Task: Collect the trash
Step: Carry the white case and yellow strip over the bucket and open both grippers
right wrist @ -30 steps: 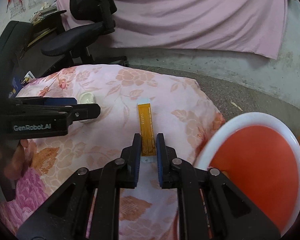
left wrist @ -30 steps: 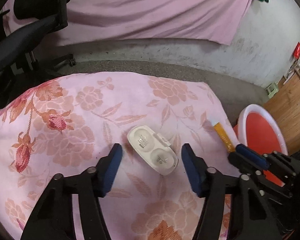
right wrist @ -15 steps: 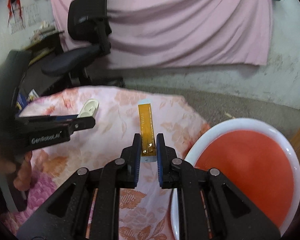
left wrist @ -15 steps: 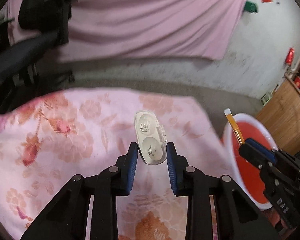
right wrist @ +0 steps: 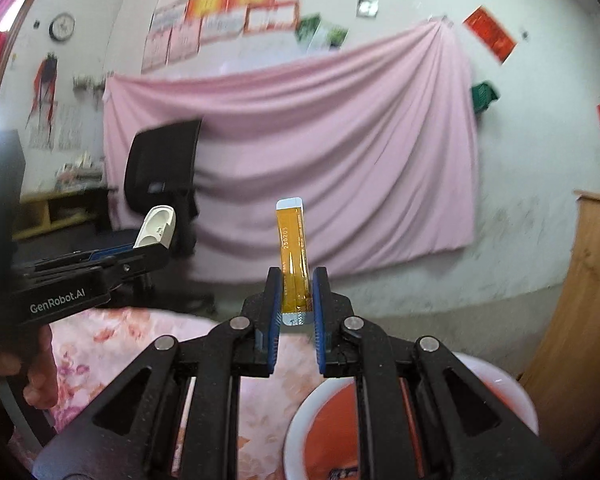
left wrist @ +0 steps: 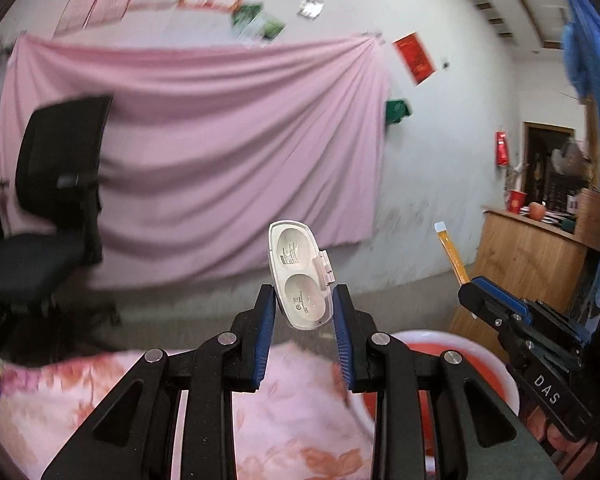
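Left tool [left wrist: 304, 312]: I have it clamped on the white case [left wrist: 300, 272], upright. Right tool [right wrist: 296, 300]: clamped on the sachet [right wrist: 294, 256], upright. Red basin [right wrist: 496, 376]: below, nearer the right tool.

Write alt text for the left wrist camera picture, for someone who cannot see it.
The left hand-held gripper holds a white two-well plastic case up in the air, clamped between its blue pads. At right, the right hand-held gripper holds an orange sachet above a red basin with a white rim. Behind hang a pink sheet and a black office chair.
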Demonstrator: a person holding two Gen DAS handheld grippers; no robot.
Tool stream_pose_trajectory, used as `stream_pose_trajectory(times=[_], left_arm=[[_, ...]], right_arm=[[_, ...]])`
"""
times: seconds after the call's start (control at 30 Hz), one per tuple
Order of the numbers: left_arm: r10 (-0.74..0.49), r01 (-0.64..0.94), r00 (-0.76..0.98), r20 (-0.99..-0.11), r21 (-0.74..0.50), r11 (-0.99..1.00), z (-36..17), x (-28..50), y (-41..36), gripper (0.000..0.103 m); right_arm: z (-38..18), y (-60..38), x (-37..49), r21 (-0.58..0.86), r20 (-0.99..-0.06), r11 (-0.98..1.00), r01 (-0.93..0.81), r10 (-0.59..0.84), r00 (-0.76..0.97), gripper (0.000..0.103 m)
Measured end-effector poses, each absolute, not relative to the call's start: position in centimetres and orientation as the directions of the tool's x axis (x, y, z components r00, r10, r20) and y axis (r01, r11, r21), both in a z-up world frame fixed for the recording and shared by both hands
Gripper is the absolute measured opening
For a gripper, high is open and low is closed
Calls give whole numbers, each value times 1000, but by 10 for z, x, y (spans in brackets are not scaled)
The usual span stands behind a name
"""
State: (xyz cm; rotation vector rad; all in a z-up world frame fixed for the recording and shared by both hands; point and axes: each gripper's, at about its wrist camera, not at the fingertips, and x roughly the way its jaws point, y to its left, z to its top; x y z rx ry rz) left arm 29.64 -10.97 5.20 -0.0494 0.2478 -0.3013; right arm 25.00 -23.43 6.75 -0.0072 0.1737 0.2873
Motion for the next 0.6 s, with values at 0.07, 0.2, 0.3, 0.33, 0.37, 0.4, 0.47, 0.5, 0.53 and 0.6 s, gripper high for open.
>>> stream_pose_trajectory(times=[0.07, 0.2, 0.3, 0.33, 0.37, 0.4, 0.47, 0.5, 0.53, 0.6], left_arm=[[-313, 309, 927, -206, -50, 950, 57, 287, -125, 25], [-350, 355, 918, -185, -11, 935, 58, 280, -152, 25], [-382, 389, 906, -184, -1, 921, 56, 277, -168, 25], [-391, 398, 902, -184, 1, 918, 55, 275, -174, 25], [-397, 404, 899, -185, 0, 915, 54, 273, -177, 25], [-407, 413, 894, -188, -2, 911, 53, 273, -183, 25], [-419, 426, 887, -195, -4, 905, 52, 266, -197, 25], [-426, 434, 882, -201, -3, 901, 50, 266, -204, 25], [-432, 442, 877, -209, -3, 897, 49, 267, -210, 25], [-441, 453, 868, -229, 1, 892, 47, 268, -221, 25]], right_arm=[[73, -242, 241, 17, -129, 966, -260, 260, 957, 37], [80, -258, 228, 26, -80, 974, -224, 225, 971, 37], [80, -268, 221, 20, -75, 979, -201, 202, 977, 37], [79, -272, 219, 16, -76, 982, -191, 191, 979, 37], [78, -276, 216, 13, -78, 984, -180, 180, 981, 37], [78, -280, 214, 12, -81, 985, -175, 175, 981, 38], [75, -291, 208, 5, -91, 988, -154, 154, 984, 38], [74, -295, 207, 4, -97, 989, -147, 147, 984, 38], [72, -299, 206, 6, -106, 990, -138, 138, 985, 38], [69, -307, 205, 14, -127, 992, -127, 128, 984, 38]])
